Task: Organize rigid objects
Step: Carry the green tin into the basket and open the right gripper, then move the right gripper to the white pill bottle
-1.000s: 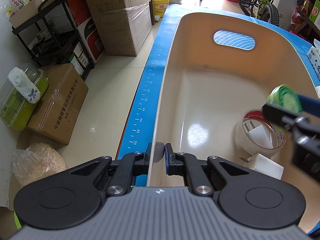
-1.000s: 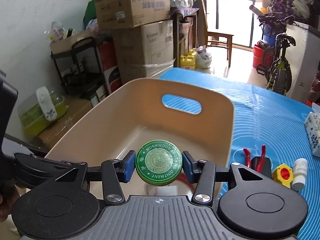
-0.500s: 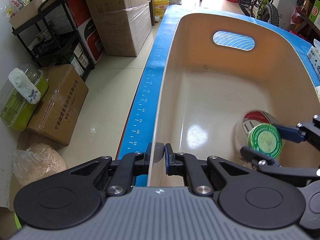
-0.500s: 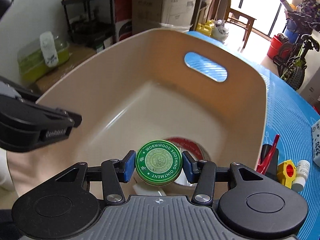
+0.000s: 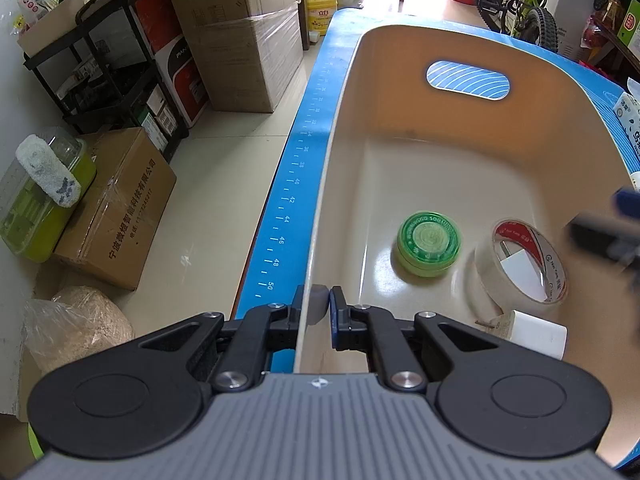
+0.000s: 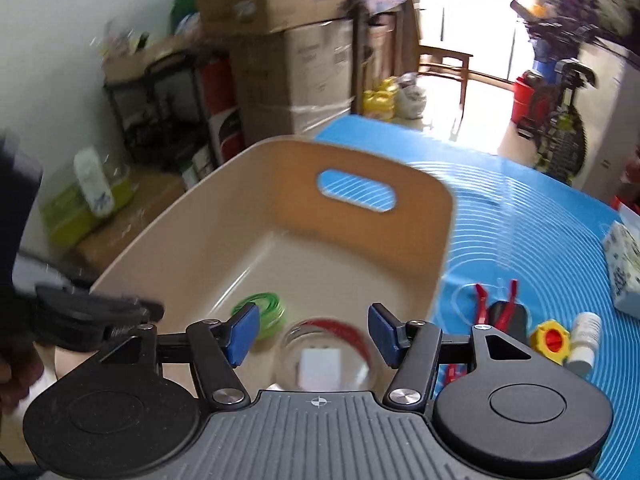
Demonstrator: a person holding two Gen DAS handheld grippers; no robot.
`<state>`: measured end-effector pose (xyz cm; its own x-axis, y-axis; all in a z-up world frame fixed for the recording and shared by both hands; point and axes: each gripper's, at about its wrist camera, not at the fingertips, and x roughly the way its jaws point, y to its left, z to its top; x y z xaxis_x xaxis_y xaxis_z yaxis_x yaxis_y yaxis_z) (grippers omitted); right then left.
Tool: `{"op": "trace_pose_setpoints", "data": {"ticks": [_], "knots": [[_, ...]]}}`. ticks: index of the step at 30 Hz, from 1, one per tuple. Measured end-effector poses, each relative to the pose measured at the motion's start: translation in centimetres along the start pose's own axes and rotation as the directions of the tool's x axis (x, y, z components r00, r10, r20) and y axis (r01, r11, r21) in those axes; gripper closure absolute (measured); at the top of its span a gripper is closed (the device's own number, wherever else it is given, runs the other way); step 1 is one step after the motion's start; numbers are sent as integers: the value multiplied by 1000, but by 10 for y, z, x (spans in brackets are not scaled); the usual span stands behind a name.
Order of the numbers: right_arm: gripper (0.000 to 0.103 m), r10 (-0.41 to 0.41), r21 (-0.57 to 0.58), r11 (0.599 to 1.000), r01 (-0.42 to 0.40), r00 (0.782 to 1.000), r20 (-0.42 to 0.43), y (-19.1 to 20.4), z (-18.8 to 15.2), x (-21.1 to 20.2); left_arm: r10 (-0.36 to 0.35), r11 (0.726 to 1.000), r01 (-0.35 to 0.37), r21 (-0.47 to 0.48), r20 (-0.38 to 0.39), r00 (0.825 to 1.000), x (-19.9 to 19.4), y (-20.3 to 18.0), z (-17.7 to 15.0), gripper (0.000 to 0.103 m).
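My right gripper (image 6: 312,334) has just spread its fingers and let go of the green tin (image 5: 429,243), which now lies on the bin (image 5: 460,160) floor beside the tape roll (image 5: 524,266) and white plug (image 5: 540,334), while my left gripper (image 5: 319,308) stays pinched on the bin's rim.

Your right gripper (image 6: 312,334), which held the green tin (image 5: 429,245) a second ago, has just been opening and now stands empty and drawn back, while the tin lies on the tub (image 5: 460,168) floor beside the tape roll (image 5: 524,266).
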<state>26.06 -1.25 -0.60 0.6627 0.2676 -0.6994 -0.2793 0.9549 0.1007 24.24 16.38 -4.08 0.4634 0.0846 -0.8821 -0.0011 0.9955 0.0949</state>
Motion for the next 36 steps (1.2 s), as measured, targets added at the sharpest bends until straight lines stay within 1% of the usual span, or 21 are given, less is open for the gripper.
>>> {"op": "trace_pose_setpoints", "data": {"ticks": [2, 4, 5, 9, 12, 15, 19, 22, 25, 29, 36], "knots": [[34, -26, 51, 998, 24, 999, 40, -20, 4, -10, 0, 1000, 0, 0, 0, 1000, 0, 0, 0, 91], [34, -83, 92, 993, 77, 994, 67, -40, 7, -17, 0, 1000, 0, -2, 0, 1000, 1, 0, 0, 91], [34, -98, 119, 989, 88, 992, 77, -53, 8, -20, -1, 1000, 1, -3, -1, 1000, 1, 0, 0, 91], [34, -204, 220, 958, 183, 976, 76, -102, 9, -23, -1, 1000, 1, -3, -1, 1000, 1, 0, 0, 91], [34, -257, 288, 929, 233, 965, 49, -140, 4, -17, -2, 1000, 2, -3, -1, 1000, 1, 0, 0, 91], [33, -282, 334, 904, 268, 959, -7, -176, -4, -3, -2, 1000, 2, -5, -1, 1000, 1, 0, 0, 91], [34, -332, 360, 873, 330, 942, -59, -210, -15, 14, -2, 1000, 2, -5, -2, 1000, 1, 0, 0, 91], [34, -371, 355, 858, 372, 926, -74, -224, -20, 25, -3, 1000, 3, -6, -2, 1000, 1, 0, 0, 91], [34, -400, 334, 852, 403, 913, -79, -229, -22, 33, -4, 1000, 4, -7, -3, 1000, 1, 1, 0, 91], [34, -403, 343, 845, 411, 910, -97, -237, -23, 44, -4, 1000, 4, -8, -3, 1000, 1, 0, 0, 91], [36, -414, 318, 841, 438, 899, -144, -246, -30, 66, -4, 1000, 4, -8, -3, 1000, 1, 0, 0, 91]]}}
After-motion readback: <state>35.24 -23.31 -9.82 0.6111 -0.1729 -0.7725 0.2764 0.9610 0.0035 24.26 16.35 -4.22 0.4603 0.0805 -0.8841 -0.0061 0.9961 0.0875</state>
